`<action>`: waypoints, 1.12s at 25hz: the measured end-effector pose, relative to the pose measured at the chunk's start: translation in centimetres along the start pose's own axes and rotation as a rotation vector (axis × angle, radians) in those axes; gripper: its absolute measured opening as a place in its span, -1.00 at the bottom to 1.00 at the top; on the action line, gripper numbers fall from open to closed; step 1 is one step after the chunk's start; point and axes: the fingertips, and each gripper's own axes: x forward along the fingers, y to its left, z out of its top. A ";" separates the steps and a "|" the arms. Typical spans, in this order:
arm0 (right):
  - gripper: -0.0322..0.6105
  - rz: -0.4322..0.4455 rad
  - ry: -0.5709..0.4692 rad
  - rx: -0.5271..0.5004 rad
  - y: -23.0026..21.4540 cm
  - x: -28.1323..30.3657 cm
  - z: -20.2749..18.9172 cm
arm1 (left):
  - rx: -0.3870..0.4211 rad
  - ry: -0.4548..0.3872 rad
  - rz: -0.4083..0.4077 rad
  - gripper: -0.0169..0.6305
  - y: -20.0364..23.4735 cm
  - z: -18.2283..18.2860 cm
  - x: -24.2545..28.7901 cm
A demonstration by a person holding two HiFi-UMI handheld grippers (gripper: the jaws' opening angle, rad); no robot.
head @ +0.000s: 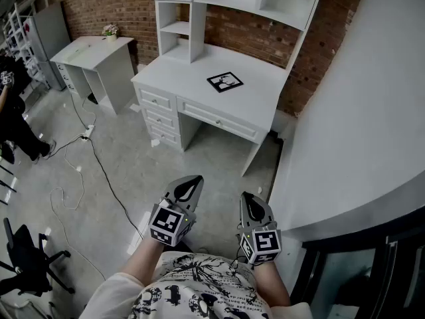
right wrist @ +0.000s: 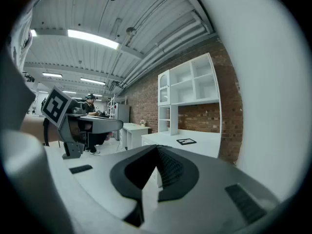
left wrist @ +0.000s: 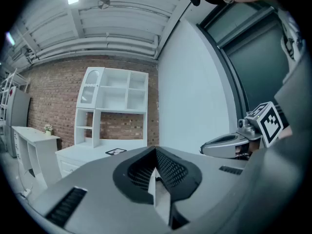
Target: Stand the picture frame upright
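White desk (head: 260, 106) w/ hutch (head: 196, 20) against brick wall (head: 109, 5); picture frame (head: 225, 82) flat on top. Left gripper (head: 193, 181) & right gripper (head: 250, 199) well apart from desk, jaws together, empty.

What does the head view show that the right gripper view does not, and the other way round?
Only the head view shows the thin black cable and the white power strip on the grey floor. Only the right gripper view shows the long lit ceiling lights. Both show the white wooden desk with its shelf unit, the black-framed picture frame lying flat on it, the red brick wall and the shut left gripper.
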 end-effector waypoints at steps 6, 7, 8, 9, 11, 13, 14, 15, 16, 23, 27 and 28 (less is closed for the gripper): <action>-0.89 -0.004 0.016 0.000 0.5 0.5 -0.6 | 0.004 -0.002 -0.003 -0.91 0.9 -0.3 -0.4; -0.89 -0.003 0.021 0.001 0.6 0.6 -0.8 | 0.001 0.002 -0.003 -0.91 1.0 -0.5 -0.3; -0.89 -0.005 0.028 0.003 0.6 0.8 -1.0 | -0.004 0.006 -0.004 -0.91 1.1 -0.7 -0.3; -0.89 -0.011 0.036 0.006 0.5 0.9 -1.1 | -0.008 0.010 -0.006 -0.91 1.2 -0.8 -0.1; -0.89 -0.039 0.048 0.004 0.1 1.1 -1.4 | -0.010 0.014 -0.011 -0.91 1.3 -1.0 0.1; -0.88 -0.075 0.050 -0.011 -0.4 1.5 -1.4 | -0.006 0.018 -0.018 -0.91 1.6 -1.0 0.6; -0.88 -0.090 0.048 -0.016 -0.6 1.7 -1.4 | -0.004 0.021 -0.022 -0.91 1.8 -1.1 0.8; -0.88 -0.101 0.042 -0.017 -0.8 2.0 -1.2 | -0.004 0.026 -0.025 -0.91 2.1 -1.2 1.0; -0.88 -0.110 0.036 -0.016 -1.0 2.3 -1.1 | -0.007 0.032 -0.028 -0.91 2.4 -1.3 1.3; -0.88 -0.157 0.038 0.007 -2.2 5.9 -1.0 | -0.025 0.063 -0.028 -0.91 5.8 -2.4 3.3; -0.88 -0.188 0.064 0.026 -2.5 9.1 -1.0 | -0.025 0.076 -0.024 -0.91 9.3 -2.6 4.9; -0.88 -0.193 0.070 0.031 -2.6 10.0 -0.8 | -0.029 0.077 -0.023 -0.91 10.2 -2.5 5.3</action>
